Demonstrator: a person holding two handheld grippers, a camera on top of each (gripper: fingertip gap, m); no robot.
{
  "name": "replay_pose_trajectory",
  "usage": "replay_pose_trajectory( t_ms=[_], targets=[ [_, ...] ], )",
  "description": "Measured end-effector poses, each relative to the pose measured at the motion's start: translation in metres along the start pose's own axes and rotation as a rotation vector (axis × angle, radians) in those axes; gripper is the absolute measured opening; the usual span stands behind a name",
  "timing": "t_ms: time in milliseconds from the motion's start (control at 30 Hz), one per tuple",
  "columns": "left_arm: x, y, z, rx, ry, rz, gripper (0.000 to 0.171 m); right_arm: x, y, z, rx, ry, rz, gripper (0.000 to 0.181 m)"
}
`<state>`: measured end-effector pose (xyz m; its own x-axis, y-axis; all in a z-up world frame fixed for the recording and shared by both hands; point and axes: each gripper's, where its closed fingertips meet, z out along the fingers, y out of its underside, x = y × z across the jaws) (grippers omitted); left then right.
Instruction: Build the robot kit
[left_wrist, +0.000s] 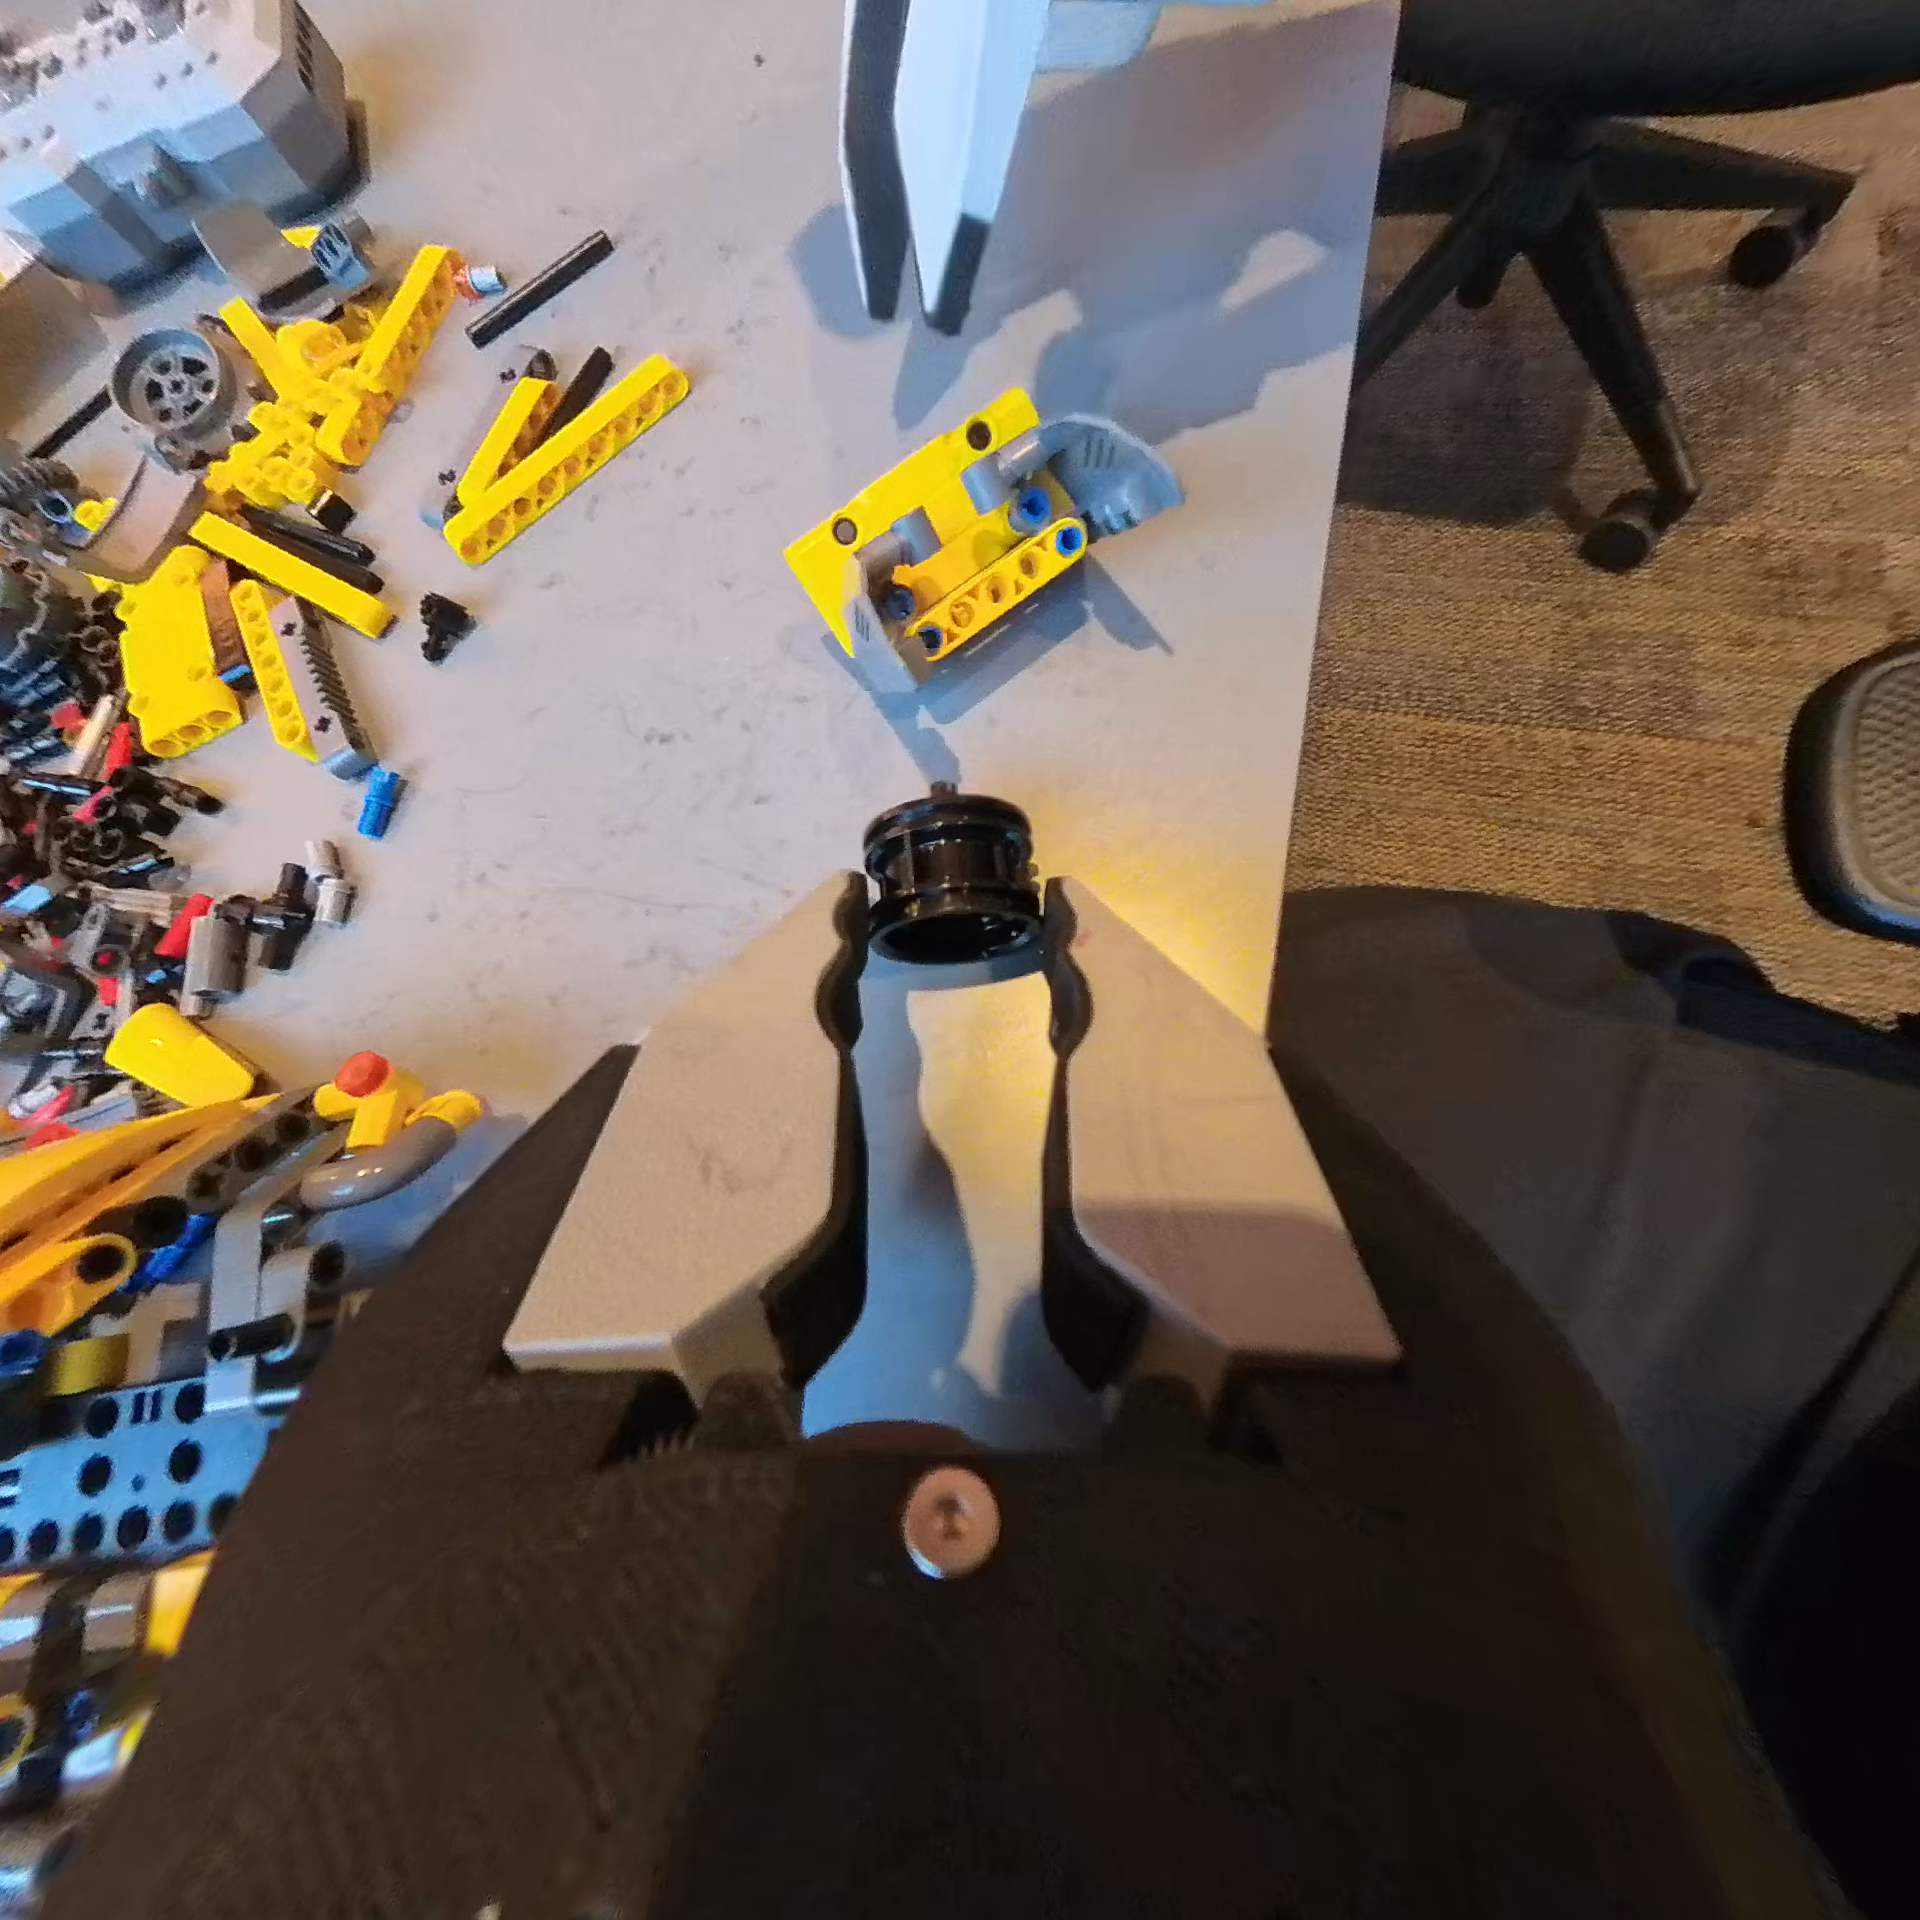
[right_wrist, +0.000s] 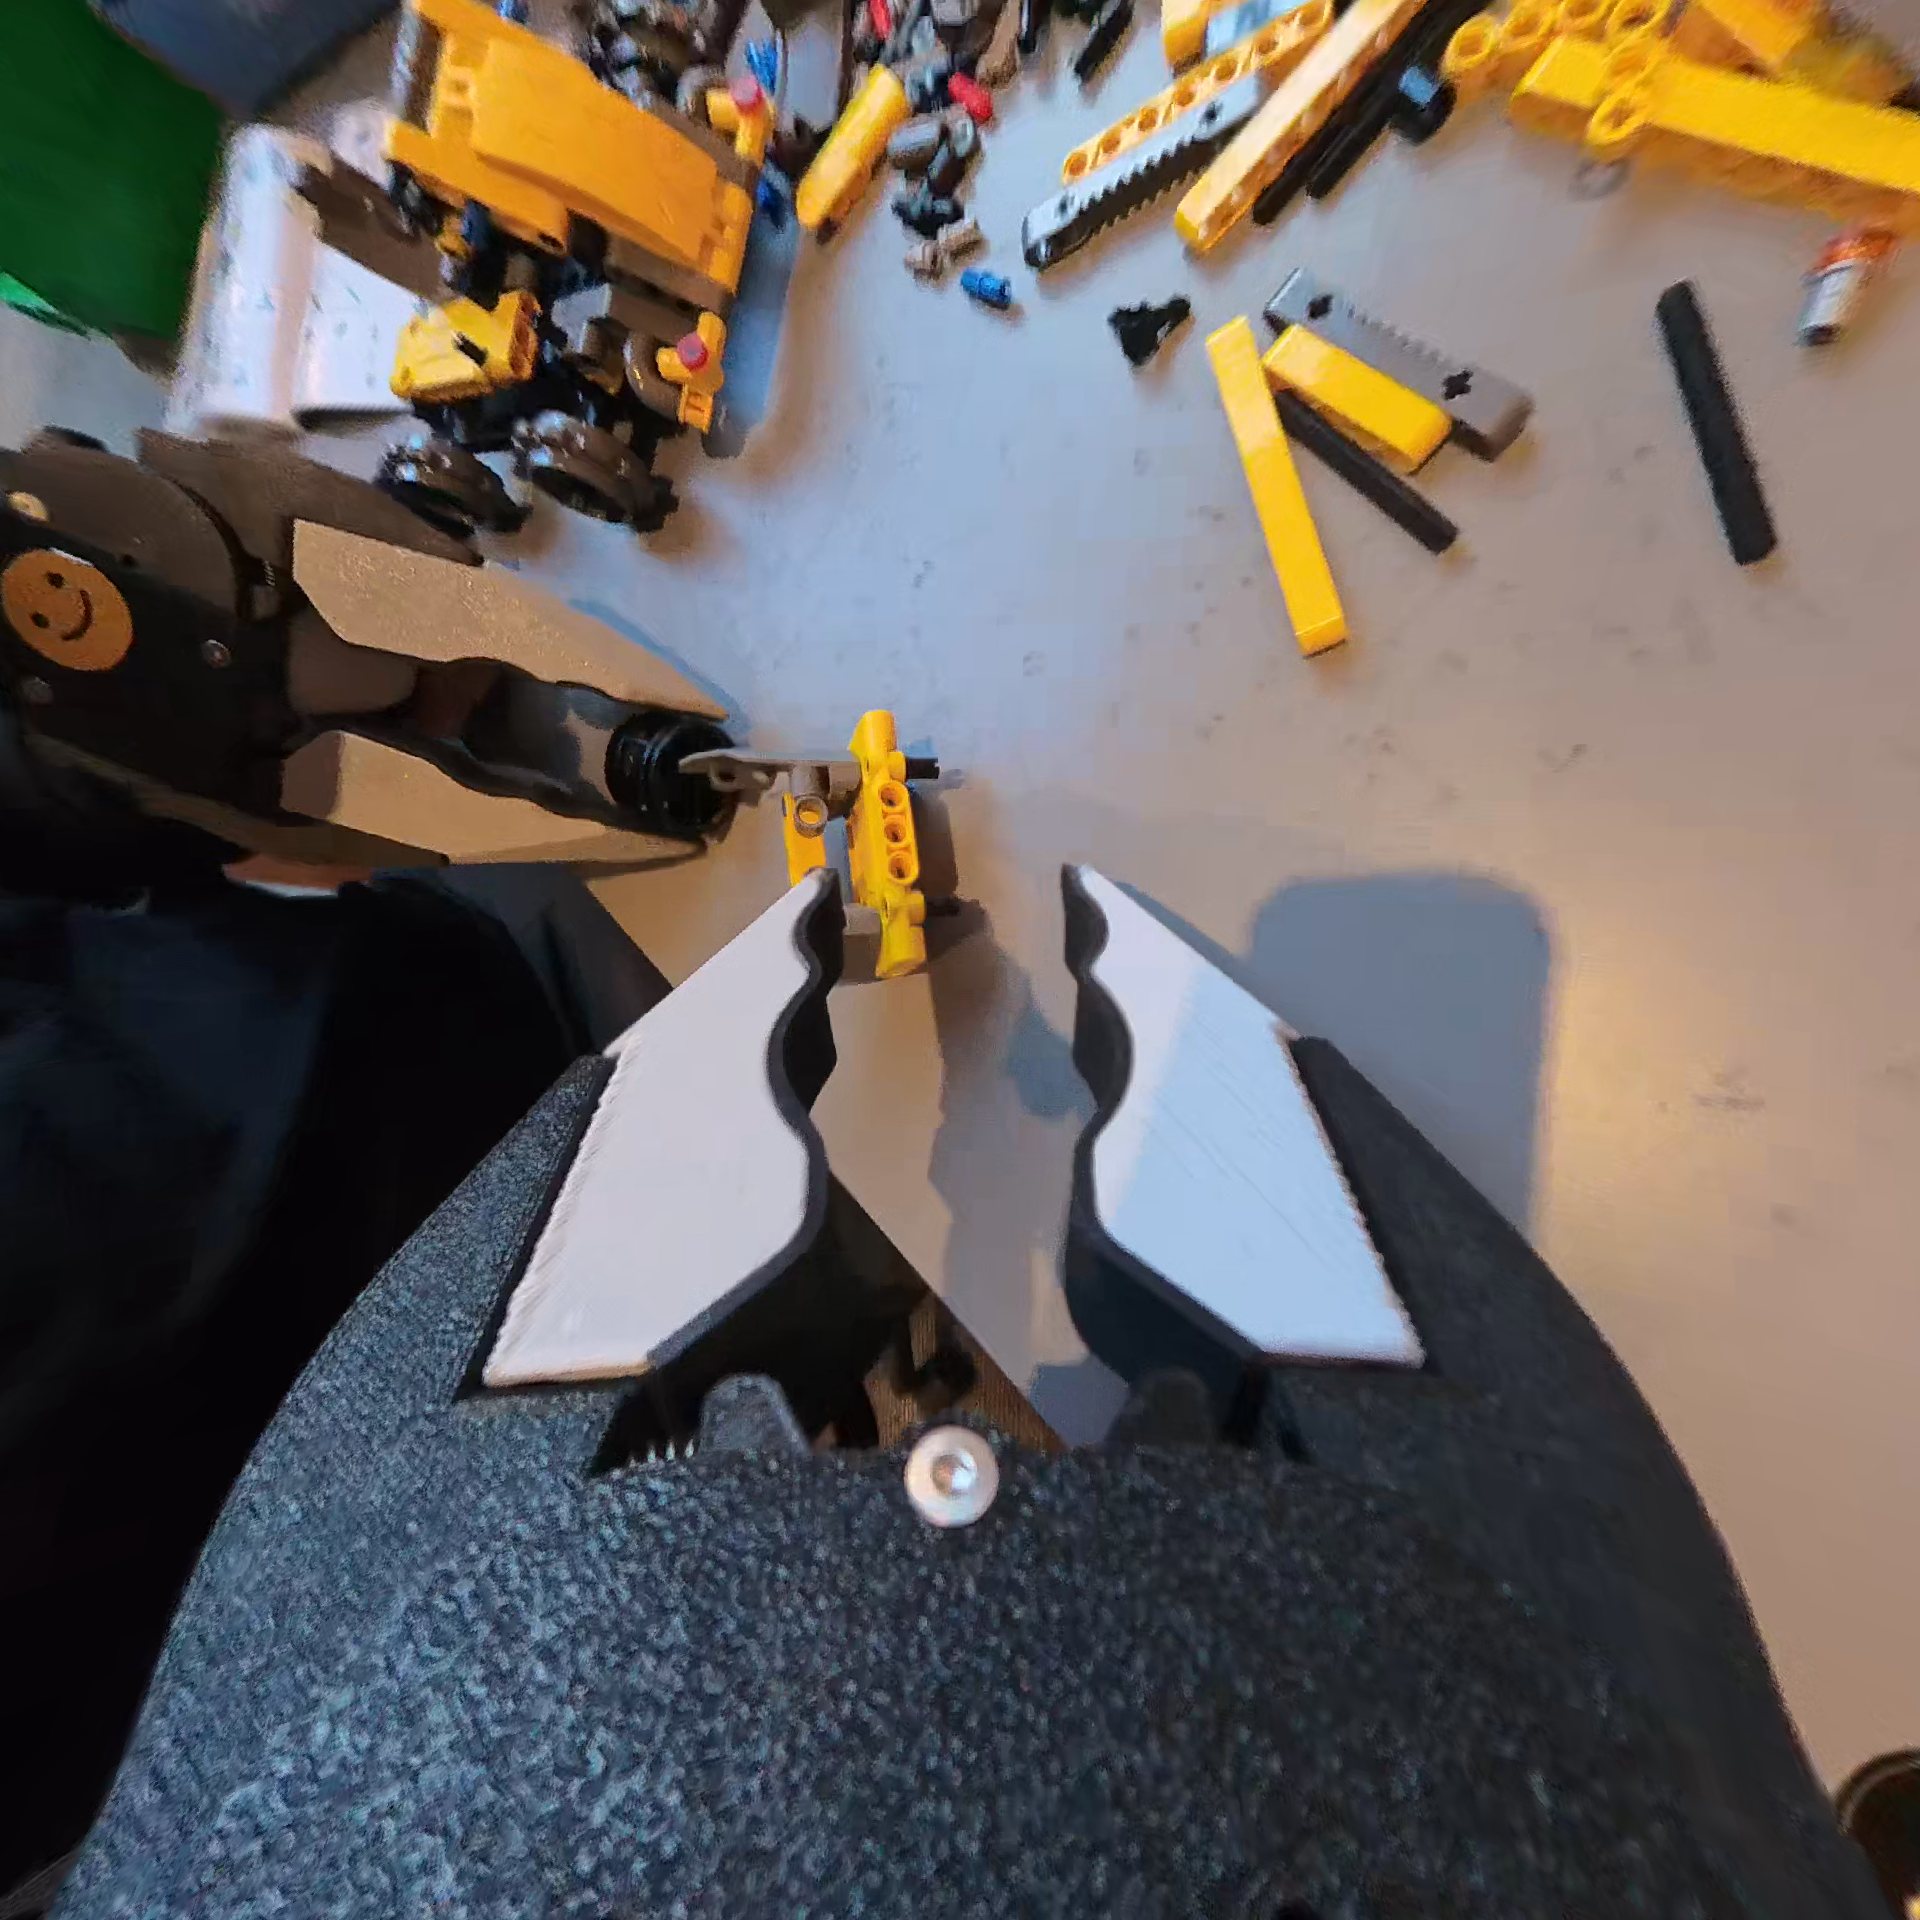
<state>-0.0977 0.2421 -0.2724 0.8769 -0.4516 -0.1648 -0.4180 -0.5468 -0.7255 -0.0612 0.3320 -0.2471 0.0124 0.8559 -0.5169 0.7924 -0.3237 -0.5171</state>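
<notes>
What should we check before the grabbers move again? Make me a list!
1. Left gripper fingers clamp the black wheel hub: ok.
2. Right gripper open, holding nothing: ok.
3. Small yellow and grey assembly resting on the table: ok.
4. Assembly between the right fingers: not ok; it lies by the left fingertip.
5. Hub touching the assembly's grey part: cannot tell.
6. Assembly away from the table edge: not ok; quite close.

Warm, fairly bright light is cast across the grey surface (left_wrist: 675, 675), with a yellow glow near its right edge. Soft shadows are thrown toward that edge. Strong wide-angle bending is seen at the margins, and motion blur in the right wrist view's far corners.
</notes>
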Motion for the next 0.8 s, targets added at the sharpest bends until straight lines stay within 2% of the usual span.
replay_pose_trajectory(
  t_ms=[100, 167, 300, 400, 533, 633, 800],
  targets=[
    [0.006, -0.007, 0.002, 0.019, 0.038, -0.056, 0.031, -0.006, -0.001, -0.004, 0.115, -0.078, 0.013, 0.048],
    [0.011, -0.01, 0.006, 0.015, 0.056, -0.071, 0.031, -0.008, 0.0, -0.005, 0.197, -0.068, 0.016, 0.05],
    [0.015, -0.013, 0.006, 0.023, 0.036, -0.031, 0.031, -0.024, -0.004, -0.027, 0.443, 0.128, -0.101, 0.049],
    [0.021, -0.018, 0.0, 0.07, 0.074, -0.087, 0.031, -0.055, 0.014, -0.022, 0.46, 0.248, -0.267, 0.05],
    [0.031, -0.03, -0.004, 0.127, 0.245, -0.326, 0.031, -0.079, 0.036, 0.007, 0.354, 0.486, -0.567, 0.05],
    [0.038, -0.035, -0.005, 0.147, 0.379, -0.516, 0.031, -0.087, 0.038, 0.022, 0.301, 0.679, -0.793, 0.049],
    [0.039, -0.055, -0.02, 0.276, 0.687, -1.011, 0.031, -0.096, 0.03, 0.027, 0.332, 0.866, -0.968, 0.051]
  ],
)
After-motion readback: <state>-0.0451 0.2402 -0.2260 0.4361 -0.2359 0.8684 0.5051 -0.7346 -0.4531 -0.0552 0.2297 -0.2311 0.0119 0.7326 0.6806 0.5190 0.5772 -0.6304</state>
